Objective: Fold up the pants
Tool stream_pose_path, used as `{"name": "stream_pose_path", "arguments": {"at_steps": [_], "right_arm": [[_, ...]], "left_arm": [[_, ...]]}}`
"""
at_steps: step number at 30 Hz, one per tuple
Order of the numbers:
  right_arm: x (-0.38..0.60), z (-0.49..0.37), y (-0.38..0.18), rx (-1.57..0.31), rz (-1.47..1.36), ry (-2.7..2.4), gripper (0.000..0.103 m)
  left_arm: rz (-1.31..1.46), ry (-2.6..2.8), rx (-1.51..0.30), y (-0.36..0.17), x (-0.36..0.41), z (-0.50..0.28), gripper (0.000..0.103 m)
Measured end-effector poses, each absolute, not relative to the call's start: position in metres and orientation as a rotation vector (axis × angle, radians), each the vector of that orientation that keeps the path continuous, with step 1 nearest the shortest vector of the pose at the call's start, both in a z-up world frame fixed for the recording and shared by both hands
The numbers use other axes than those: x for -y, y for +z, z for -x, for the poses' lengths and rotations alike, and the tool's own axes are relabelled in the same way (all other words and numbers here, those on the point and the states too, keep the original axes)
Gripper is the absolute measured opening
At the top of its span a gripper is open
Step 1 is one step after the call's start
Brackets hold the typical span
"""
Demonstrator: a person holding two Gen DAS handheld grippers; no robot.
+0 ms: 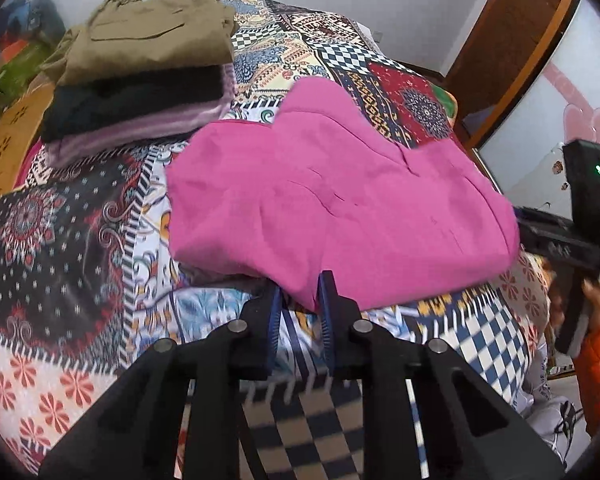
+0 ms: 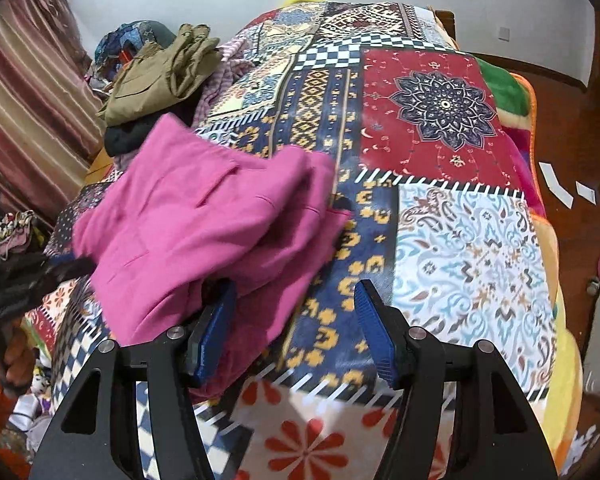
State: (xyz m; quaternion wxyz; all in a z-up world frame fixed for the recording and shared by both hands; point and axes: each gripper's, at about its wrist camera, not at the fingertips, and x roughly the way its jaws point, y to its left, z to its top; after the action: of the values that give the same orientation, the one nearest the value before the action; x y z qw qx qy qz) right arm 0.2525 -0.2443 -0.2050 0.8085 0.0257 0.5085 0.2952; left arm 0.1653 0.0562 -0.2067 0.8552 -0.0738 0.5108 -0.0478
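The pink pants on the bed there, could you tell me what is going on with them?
A person with a gripper in each hand is folding the pink pants on the patchwork bedspread. The left gripper is at their near edge, jaws nearly closed, though whether it pinches the cloth is unclear. The right gripper is open, one finger against the cloth. A stack of folded clothes sits behind.

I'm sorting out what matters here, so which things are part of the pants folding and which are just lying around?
Part of the job:
pink pants
left gripper, fingers nearly closed at the pants' edge
right gripper, open
bed cover as the work surface

Just lying about:
stack of folded clothes
curtain
paper scraps on the floor
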Motion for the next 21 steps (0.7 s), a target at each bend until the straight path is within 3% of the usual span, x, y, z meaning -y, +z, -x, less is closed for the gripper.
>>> {"name": "stream_pose_path", "arguments": {"at_steps": [10,18,21], "right_arm": [[0.268,-0.234,-0.182,-1.048,-0.066,0.604,0.058],[0.259,-0.223,-0.139,-0.946,-0.060,0.638,0.058],[0.247,-0.220,-0.132,-0.924,-0.038,0.653,0.059]], "left_arm": [[0.053,-0.048,-1.059,-0.190,-0.062,-0.147,0.024],[0.092,-0.007,-0.958,-0.154,-0.091,-0.157,0.065],[0.087,-0.013,-0.948,-0.147,-0.093,-0.169,0.090]]}}
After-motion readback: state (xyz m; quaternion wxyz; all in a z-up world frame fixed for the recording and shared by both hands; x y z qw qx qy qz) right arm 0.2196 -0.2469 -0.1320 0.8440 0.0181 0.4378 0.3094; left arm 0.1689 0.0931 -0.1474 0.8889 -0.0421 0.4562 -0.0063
